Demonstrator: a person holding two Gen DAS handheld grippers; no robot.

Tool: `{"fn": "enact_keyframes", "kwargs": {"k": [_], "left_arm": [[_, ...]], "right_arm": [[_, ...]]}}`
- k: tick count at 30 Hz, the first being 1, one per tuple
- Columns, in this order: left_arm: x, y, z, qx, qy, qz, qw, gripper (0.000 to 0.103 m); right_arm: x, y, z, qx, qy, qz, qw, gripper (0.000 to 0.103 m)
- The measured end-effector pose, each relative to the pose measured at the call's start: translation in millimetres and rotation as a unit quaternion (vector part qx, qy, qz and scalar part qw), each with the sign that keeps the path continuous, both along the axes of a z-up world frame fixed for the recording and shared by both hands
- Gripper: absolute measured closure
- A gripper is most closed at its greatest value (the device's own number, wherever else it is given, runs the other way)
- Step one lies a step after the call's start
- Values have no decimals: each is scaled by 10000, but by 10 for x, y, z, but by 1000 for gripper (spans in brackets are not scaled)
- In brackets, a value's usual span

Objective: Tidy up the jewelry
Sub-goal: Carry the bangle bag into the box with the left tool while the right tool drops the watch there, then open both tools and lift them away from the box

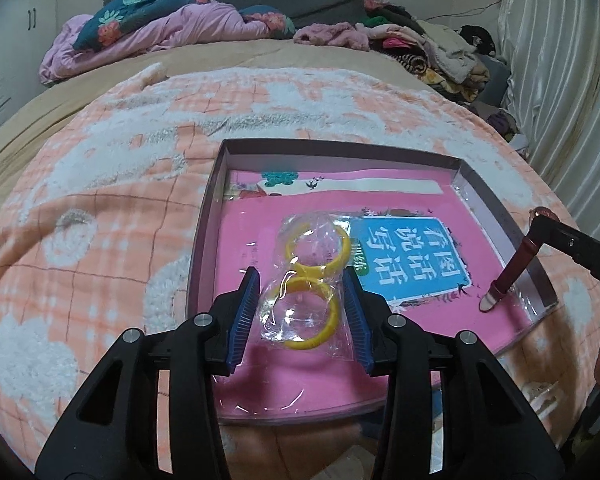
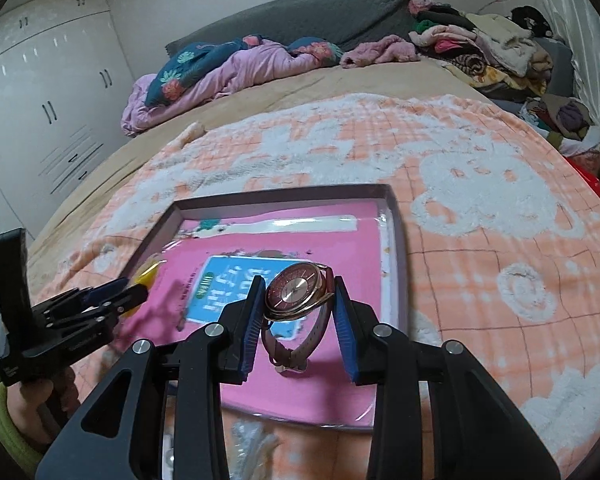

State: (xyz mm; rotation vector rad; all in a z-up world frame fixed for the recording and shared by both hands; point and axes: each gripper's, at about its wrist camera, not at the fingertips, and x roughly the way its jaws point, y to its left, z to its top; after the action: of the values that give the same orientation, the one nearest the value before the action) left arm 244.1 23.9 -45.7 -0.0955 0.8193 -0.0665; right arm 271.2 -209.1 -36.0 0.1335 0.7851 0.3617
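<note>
Two things are carried at once over the shallow box (image 1: 204,240) that lies on the bed blanket (image 1: 100,220), w/ a pink book (image 1: 260,368) inside it. Left gripper (image 1: 300,304) has its fingers narrow around a clear plastic bag (image 1: 300,320) w/ two yellow bangles (image 1: 312,344); the blue pads (image 1: 244,312) seem to touch the bag on both sides, so I judge it is held, but lightly. Right gripper (image 2: 296,312) has fingers nearly closed on a watch (image 2: 296,292) w/ a dark red strap (image 2: 284,352); the face sits up between the pads and the strap hangs down, its end near or on the book at the box's right side.

Step in hand, as I judge it: put both items down in the box. To do it well:
- lower each one until it rests on the book before opening, bc the bag is slippery & the watch face could knock
- keep bangles on the left part, watch on the right part, so they stay apart
- lay the watch so the strap is straight, not folded under the face
- open fingers slowly, then pull back w/o dragging the bag
</note>
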Motion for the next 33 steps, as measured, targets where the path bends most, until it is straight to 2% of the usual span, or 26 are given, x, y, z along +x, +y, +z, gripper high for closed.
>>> {"fn": "enact_keyframes", "kwargs": {"k": [4, 6, 7, 10, 11, 14, 18, 21, 23, 25, 33], "left_arm": [[15, -22, -12, 14, 13, 14, 10000, 66], [-2, -42, 4, 28, -3, 28, 10000, 60], [-14, -53, 15, 47, -20, 39, 10000, 55], [-58, -81, 70, 135, -93, 51, 9999, 52], [-74, -86, 87, 143, -112, 56, 9998, 49], [-124, -91, 162, 171, -189, 86, 9996, 41], [-206, -85, 258, 190, -246, 168, 9994, 38], [-267, -78, 329, 209, -297, 239, 9991, 27], [-318, -70, 395, 177, -337, 284, 9989, 15], [-363, -62, 459, 148, -394, 340, 9985, 9], [-608, -31, 754, 78, -593, 453, 9972, 9]], "right_arm": [[46, -97, -57, 105, 56, -112, 9999, 68], [52, -136, -70, 117, 58, -138, 9998, 67], [56, -156, -77, 117, 74, -165, 9998, 66], [42, -201, -62, 152, 51, -193, 9997, 59], [32, -217, -47, 176, 27, -204, 9996, 53], [-6, -265, 11, 267, -47, -213, 9994, 45], [-64, -327, 95, 351, -124, -231, 9990, 32], [-125, -380, 185, 437, -214, -264, 9985, 23], [-176, -394, 262, 402, -308, -287, 9983, 15], [-237, -411, 336, 396, -408, -311, 9979, 12], [-555, -459, 673, 387, -796, -212, 9959, 11]]}}
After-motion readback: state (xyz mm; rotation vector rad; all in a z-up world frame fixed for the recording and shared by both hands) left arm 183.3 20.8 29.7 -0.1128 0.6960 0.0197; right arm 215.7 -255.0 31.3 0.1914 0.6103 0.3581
